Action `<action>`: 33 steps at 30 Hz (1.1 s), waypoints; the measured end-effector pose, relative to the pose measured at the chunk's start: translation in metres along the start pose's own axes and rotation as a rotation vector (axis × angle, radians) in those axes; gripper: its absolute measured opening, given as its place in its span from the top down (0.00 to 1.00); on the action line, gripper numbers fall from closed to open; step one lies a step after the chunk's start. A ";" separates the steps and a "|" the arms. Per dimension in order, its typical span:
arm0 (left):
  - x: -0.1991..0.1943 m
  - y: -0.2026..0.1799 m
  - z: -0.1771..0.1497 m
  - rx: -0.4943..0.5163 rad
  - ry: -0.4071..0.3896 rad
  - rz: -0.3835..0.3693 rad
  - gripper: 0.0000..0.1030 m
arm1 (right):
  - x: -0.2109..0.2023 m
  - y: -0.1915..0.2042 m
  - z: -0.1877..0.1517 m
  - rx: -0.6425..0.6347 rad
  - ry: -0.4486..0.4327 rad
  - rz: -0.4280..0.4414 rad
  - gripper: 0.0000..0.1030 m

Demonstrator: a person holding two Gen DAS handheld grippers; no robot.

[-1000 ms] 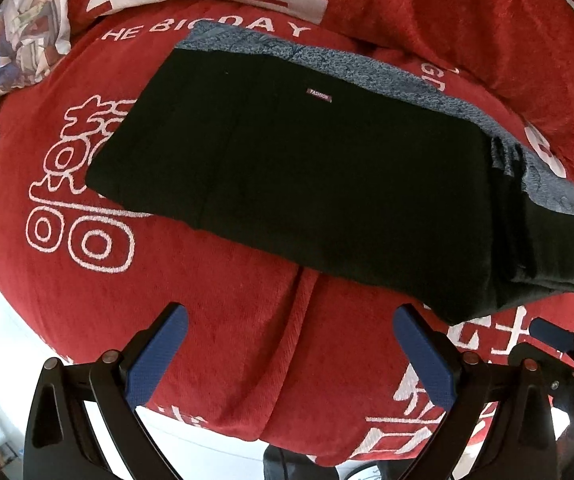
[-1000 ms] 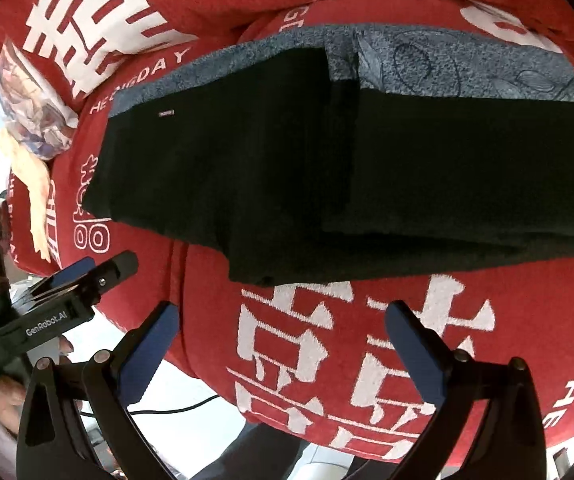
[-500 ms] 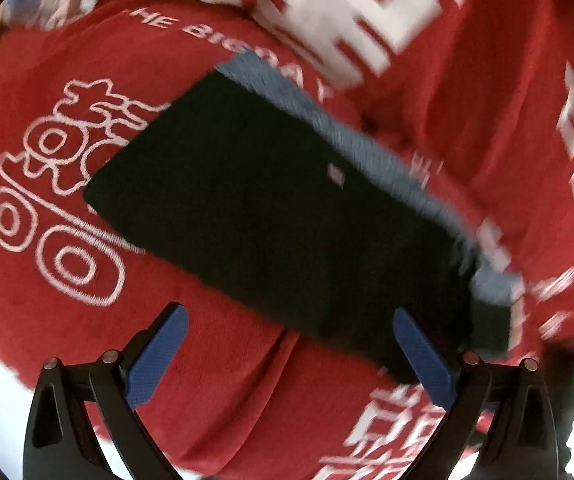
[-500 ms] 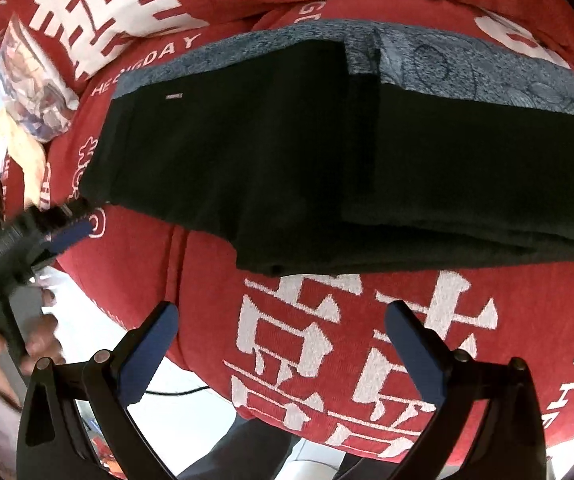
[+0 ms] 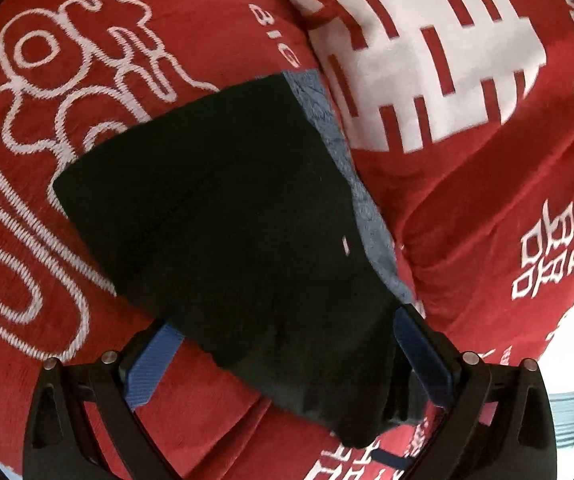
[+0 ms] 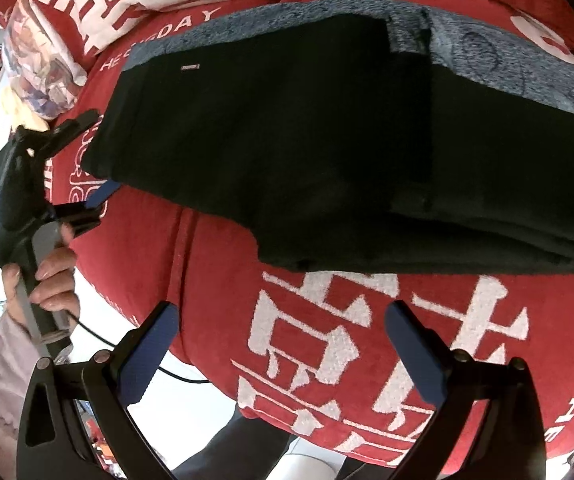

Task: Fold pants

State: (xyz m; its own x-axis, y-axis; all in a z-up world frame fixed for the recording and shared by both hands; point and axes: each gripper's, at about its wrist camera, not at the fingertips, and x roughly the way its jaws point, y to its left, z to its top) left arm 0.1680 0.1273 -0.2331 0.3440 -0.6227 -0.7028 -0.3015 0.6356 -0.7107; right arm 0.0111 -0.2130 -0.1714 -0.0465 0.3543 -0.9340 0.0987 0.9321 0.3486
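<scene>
The black pants (image 5: 239, 216) with a grey-blue lining strip lie folded on the red sofa cover; they also show in the right wrist view (image 6: 307, 132). My left gripper (image 5: 287, 356) is open, its blue pads either side of the fold's near end, the cloth lying between the jaws. In the right wrist view the left gripper (image 6: 95, 156) sits at the pants' left end, one finger under the edge. My right gripper (image 6: 283, 352) is open and empty, below the pants' front edge, over the red cover.
The red cover (image 6: 327, 340) with white characters drapes the sofa seat and back cushion (image 5: 427, 60). A patterned bag (image 6: 43, 76) lies at the sofa's left end. A cable (image 6: 127, 344) and pale floor lie below the sofa's front edge.
My left gripper has swung round to the pants' left end and moved in, so the fold now lies between its jaws. My right gripper has barely moved.
</scene>
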 end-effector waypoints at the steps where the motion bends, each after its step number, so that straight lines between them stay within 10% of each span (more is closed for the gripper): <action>1: 0.000 0.000 0.001 -0.011 0.000 0.000 0.00 | 0.001 0.002 0.001 -0.002 0.000 -0.001 0.00; 15: 0.009 -0.014 0.012 0.023 -0.041 0.133 0.03 | -0.004 0.011 0.019 -0.010 -0.033 0.006 0.00; 19: 0.021 -0.049 0.005 0.269 -0.056 0.448 0.64 | -0.014 0.014 0.040 -0.030 -0.061 -0.011 0.00; 27: 0.046 -0.127 -0.077 1.039 -0.241 0.797 0.70 | -0.064 0.044 0.128 -0.103 -0.124 0.069 0.00; 33: 0.053 -0.129 -0.090 1.140 -0.251 0.844 0.70 | -0.042 0.132 0.177 -0.311 0.008 0.126 0.00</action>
State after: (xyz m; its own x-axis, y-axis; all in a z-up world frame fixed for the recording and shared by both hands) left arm 0.1453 -0.0293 -0.1815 0.6054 0.1354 -0.7843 0.3309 0.8534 0.4028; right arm 0.2021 -0.1179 -0.0997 -0.0610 0.4680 -0.8816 -0.2038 0.8588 0.4699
